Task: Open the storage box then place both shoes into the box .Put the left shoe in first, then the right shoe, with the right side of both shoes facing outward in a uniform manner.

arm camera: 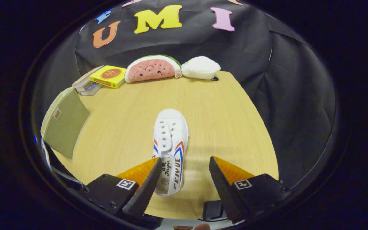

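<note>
My wooden table (222,105) spreads ahead of the tongs, its far edge lined with clutter. Off to the left of the fingers stands the storage box (65,127), its greenish flap raised and tilted toward me; from here I cannot see inside it, so whether the left shoe already lies there I cannot tell. Far beyond the fingers, against the booth wall, sit a watermelon-slice plush (152,68), a white plush (200,67) touching it on the right, and a yellow box (108,76) atop a small stack of books (85,85) to its left.

Between the fingers and reaching ahead of them lies a white canvas shoe (170,150), toe pointing away, heel toward me, red and blue stripes on its side. My gripper (182,172) hangs with its fingers spread apart, gripping nothing: the left finger crosses in front of the shoe's heel area, the right finger stands well clear of it over bare table.

The step in hand, as I judge it, is taking this shoe. To do it well I should shift slightly left so the heel sits centred, lower both fingers around the collar, then close firmly before lifting toward the box, keeping the shoe's right side turned outward.
</note>
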